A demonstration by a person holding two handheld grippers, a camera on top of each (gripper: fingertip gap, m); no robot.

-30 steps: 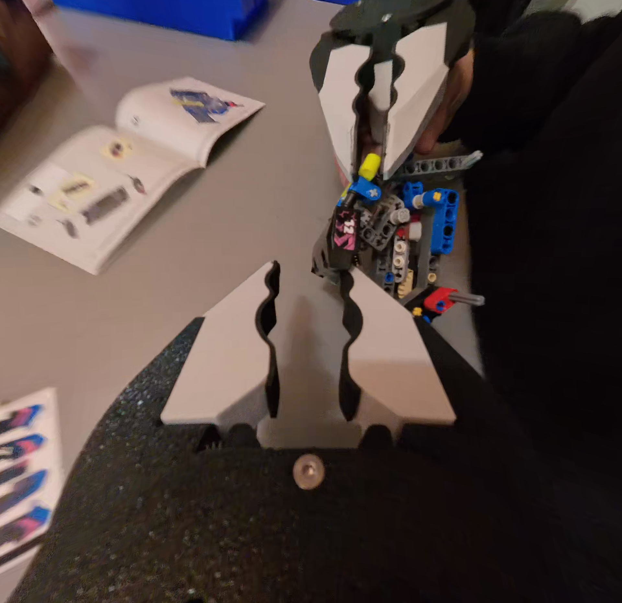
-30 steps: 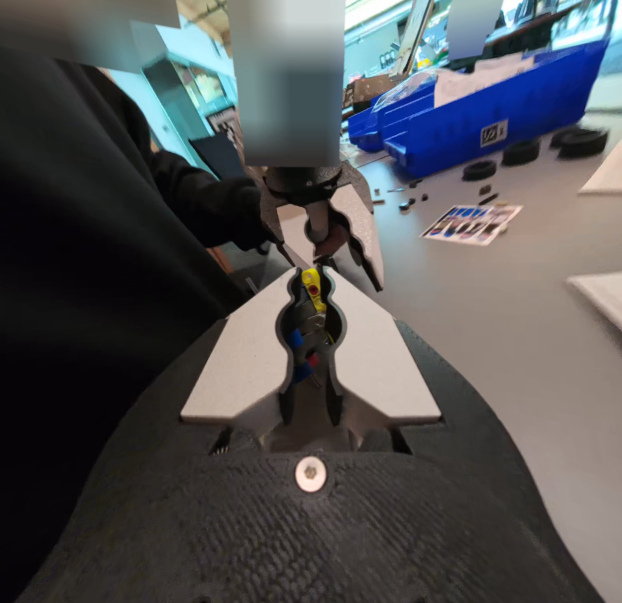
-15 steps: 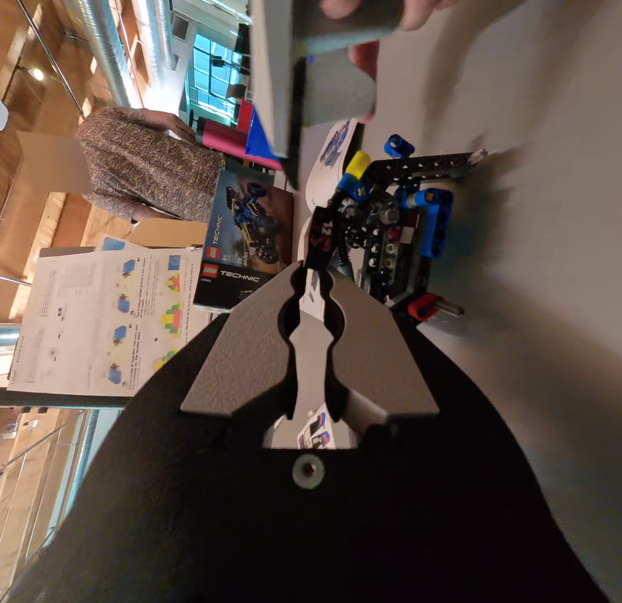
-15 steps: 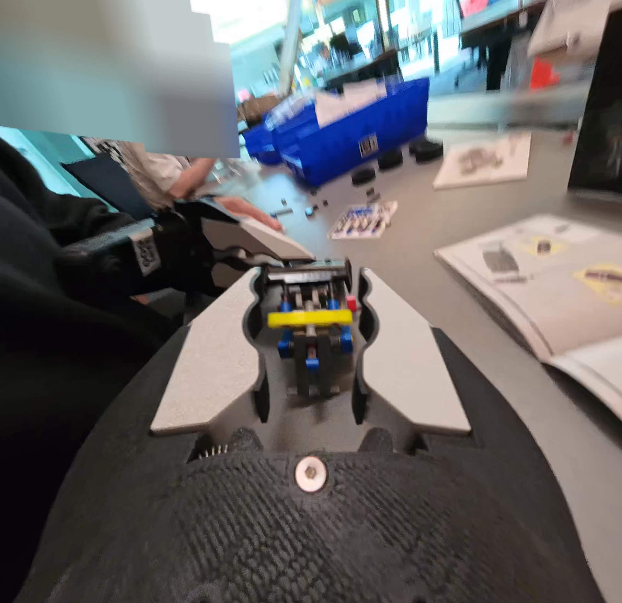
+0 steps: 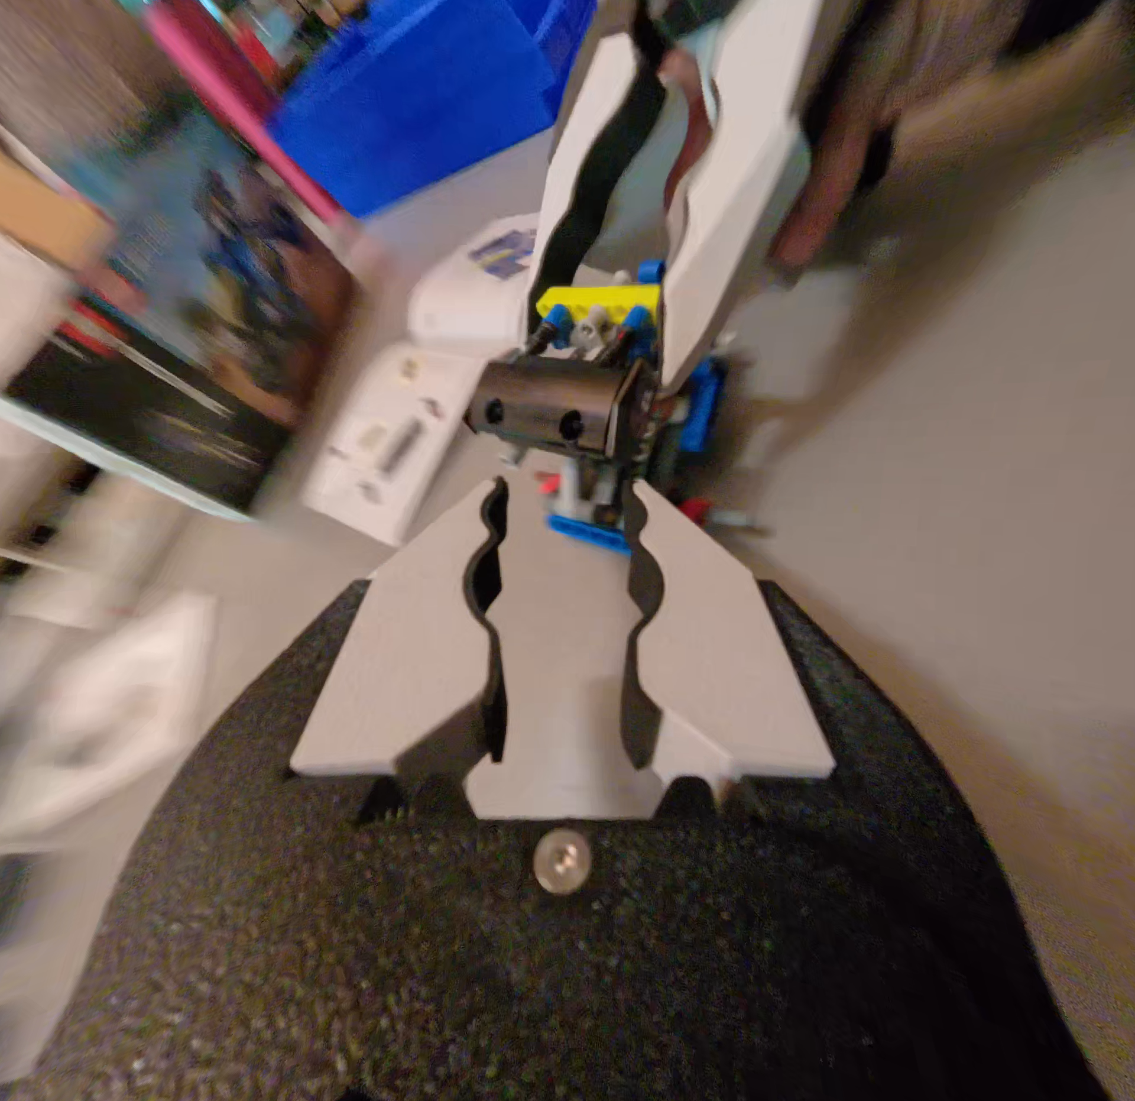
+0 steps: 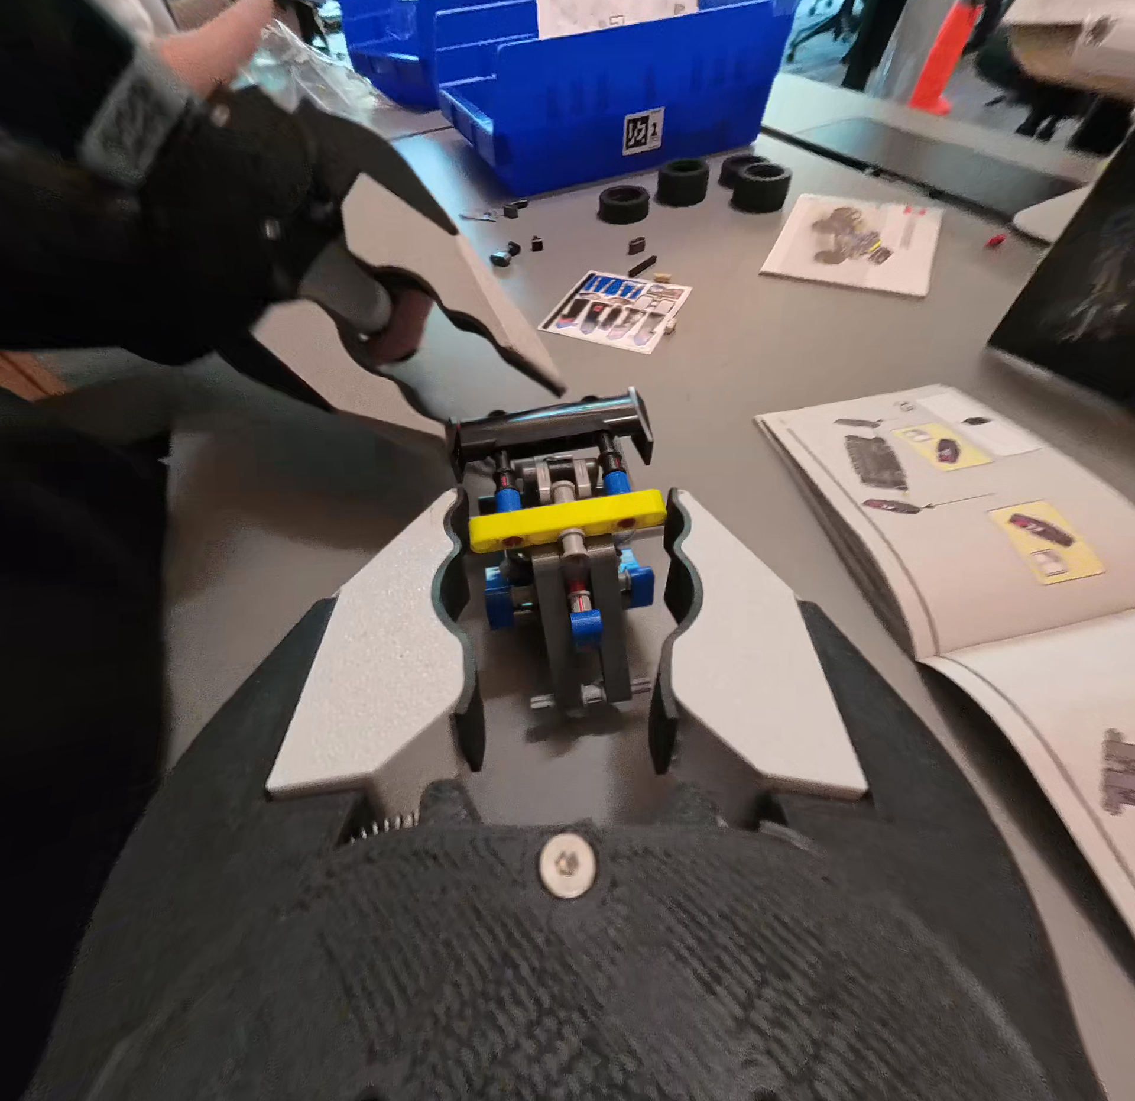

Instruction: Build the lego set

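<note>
Brick model [image 6: 565,555] on table [image 6: 737,359], both tongs at it, neither carrying.
R gripper [image 6: 565,506] open wide, tips straddle the yellow beam [image 6: 565,521]; pad contact unclear, model rests on the table. L gripper [image 5: 568,494] part open, empty, tips just beside the black spoiler [image 6: 546,423] at the far end. Model prob light, rigid plastic, slick; pin joints likely pop if squeezed or twisted, spoiler stalks look weakest. Best hold prob across the beam or the grey frame under it. Table grey, smooth, flat. Around: open booklet [image 6: 958,518] to the right, sticker sheet [image 6: 614,313], loose tyres [image 6: 682,181], small parts, blue bins [image 6: 614,88] behind. L view blurred.
</note>
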